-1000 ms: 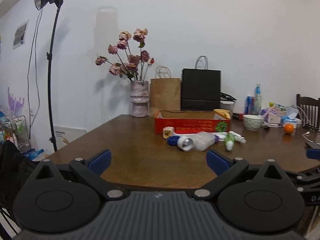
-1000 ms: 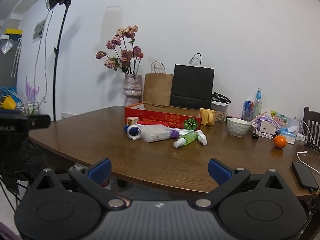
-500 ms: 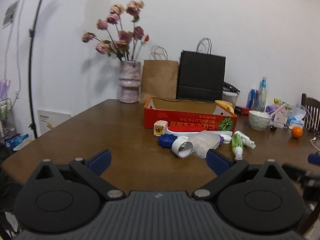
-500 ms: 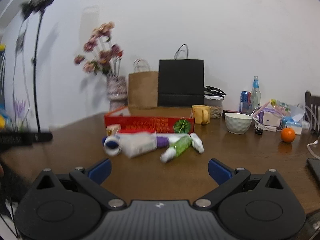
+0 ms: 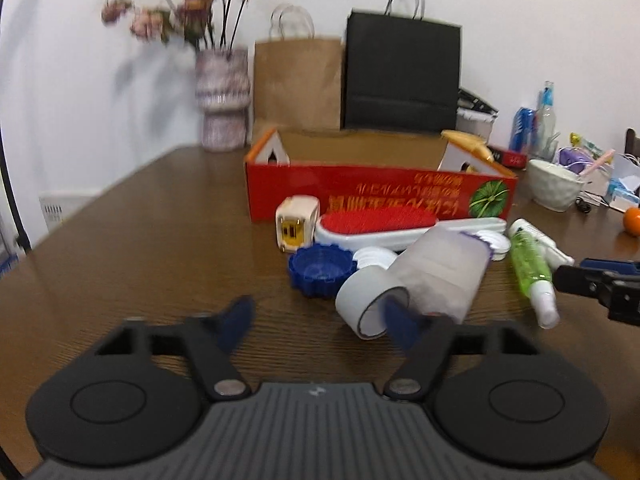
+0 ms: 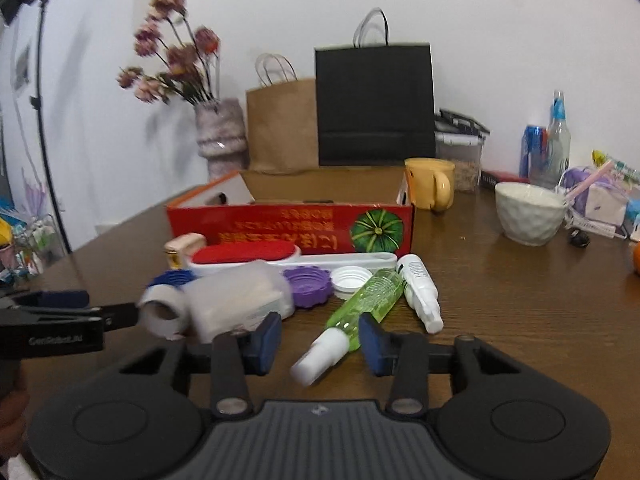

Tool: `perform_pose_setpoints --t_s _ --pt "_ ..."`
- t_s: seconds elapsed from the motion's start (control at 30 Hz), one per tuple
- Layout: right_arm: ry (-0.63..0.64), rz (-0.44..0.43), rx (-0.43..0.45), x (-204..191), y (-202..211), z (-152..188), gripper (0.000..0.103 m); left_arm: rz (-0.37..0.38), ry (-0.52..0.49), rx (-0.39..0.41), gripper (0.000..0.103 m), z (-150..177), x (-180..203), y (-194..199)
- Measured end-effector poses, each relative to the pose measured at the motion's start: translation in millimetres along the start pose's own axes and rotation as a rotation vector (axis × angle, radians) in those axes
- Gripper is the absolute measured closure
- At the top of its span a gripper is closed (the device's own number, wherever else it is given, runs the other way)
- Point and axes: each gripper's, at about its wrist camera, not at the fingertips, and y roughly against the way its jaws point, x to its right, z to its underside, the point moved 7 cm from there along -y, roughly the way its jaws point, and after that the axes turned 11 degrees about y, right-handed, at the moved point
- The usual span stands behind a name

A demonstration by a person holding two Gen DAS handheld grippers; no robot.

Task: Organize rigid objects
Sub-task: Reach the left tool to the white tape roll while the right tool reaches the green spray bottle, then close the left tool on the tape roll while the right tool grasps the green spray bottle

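A pile of rigid items lies on the wooden table in front of an open red box [image 5: 380,196] [image 6: 292,228]. It holds a red brush [image 5: 380,220], a blue lid [image 5: 322,270], a tape roll [image 5: 368,304], a clear container [image 5: 440,272] and a green spray bottle [image 6: 368,296]. My left gripper [image 5: 318,320] is closing over bare table, its right finger just in front of the tape roll. My right gripper [image 6: 320,342] is closing too. The spray bottle's white cap lies between its pads, which stand apart from it.
A purple lid [image 6: 308,284], a white lid [image 6: 352,278] and a small white bottle [image 6: 420,292] lie beside the spray bottle. Behind the box stand a flower vase [image 5: 222,100], brown and black bags and a yellow mug [image 6: 430,188]. A white bowl [image 6: 528,212] sits right.
Both grippers have moved forward over the table to the pile, and both sets of jaws have narrowed from wide open. The spray bottle's cap now lies between the right pads.
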Motion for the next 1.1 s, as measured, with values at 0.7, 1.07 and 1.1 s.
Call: perform_pose_setpoints --t_s 0.7,1.07,1.1 --pt "-0.08 0.052 -0.147 24 -52 15 0.069 0.035 -0.014 0.003 0.098 -1 10 15" --pt "-0.067 -0.009 -0.031 -16 56 58 0.072 0.011 0.073 0.078 0.098 15 -9 124" --pt "-0.075 -0.004 -0.022 -19 63 63 0.072 0.001 0.075 0.089 0.098 17 -11 132"
